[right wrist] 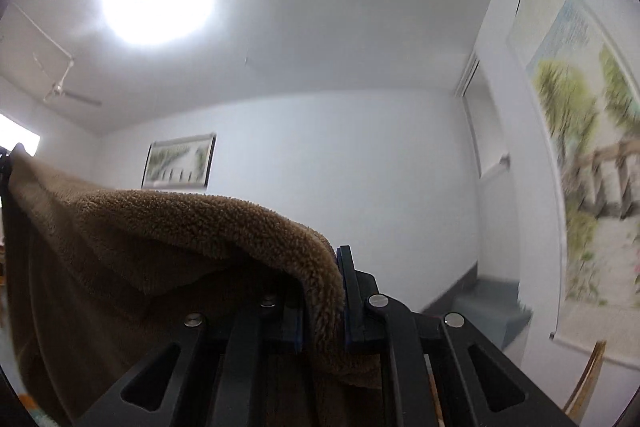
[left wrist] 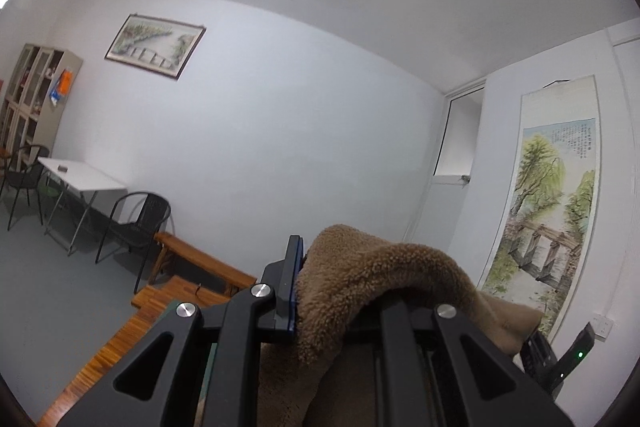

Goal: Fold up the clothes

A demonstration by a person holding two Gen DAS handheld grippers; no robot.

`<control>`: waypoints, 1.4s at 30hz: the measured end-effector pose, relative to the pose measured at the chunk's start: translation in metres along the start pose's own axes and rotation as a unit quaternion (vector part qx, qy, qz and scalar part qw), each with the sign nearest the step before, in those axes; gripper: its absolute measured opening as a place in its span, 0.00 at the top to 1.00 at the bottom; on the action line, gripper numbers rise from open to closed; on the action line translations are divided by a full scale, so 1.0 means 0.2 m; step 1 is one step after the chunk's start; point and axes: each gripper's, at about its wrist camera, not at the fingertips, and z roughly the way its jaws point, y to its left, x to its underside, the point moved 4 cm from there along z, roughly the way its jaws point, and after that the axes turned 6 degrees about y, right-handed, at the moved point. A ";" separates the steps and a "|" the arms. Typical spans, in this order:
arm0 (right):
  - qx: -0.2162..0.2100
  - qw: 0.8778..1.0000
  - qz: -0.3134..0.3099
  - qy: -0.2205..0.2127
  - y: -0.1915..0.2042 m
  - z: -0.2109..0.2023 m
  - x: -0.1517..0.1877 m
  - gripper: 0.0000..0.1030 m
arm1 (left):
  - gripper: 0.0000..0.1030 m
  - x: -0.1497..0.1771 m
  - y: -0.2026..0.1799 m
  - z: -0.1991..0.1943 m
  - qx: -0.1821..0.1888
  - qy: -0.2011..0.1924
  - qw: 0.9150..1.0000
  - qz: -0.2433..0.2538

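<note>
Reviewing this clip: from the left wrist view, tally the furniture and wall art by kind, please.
Black chairs: 2
White folding table: 1
Wooden bench: 1
Glass-door cabinet: 1
Framed landscape painting: 1
Hanging scroll painting: 1
Total: 7

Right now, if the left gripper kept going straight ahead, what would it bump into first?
Probably nothing soon. The left gripper, shut on the brown fleece garment, points up across open room toward the far white wall. That wall looks first, though depth is hard to judge.
</note>
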 end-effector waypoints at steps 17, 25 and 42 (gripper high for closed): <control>0.043 0.981 -0.063 -0.180 0.11 -0.23 -0.52 0.87 | 0.85 -0.16 -0.10 -0.40 -0.003 -0.102 0.994 0.042; 0.050 0.975 -0.086 -0.201 0.14 -0.32 -0.59 0.87 | 0.85 -0.17 -0.10 -0.46 -0.004 -0.120 0.992 0.042; 0.025 0.981 -0.077 -0.175 0.20 -0.44 -0.46 0.87 | 0.85 -0.14 -0.14 -0.50 -0.012 -0.129 0.990 0.058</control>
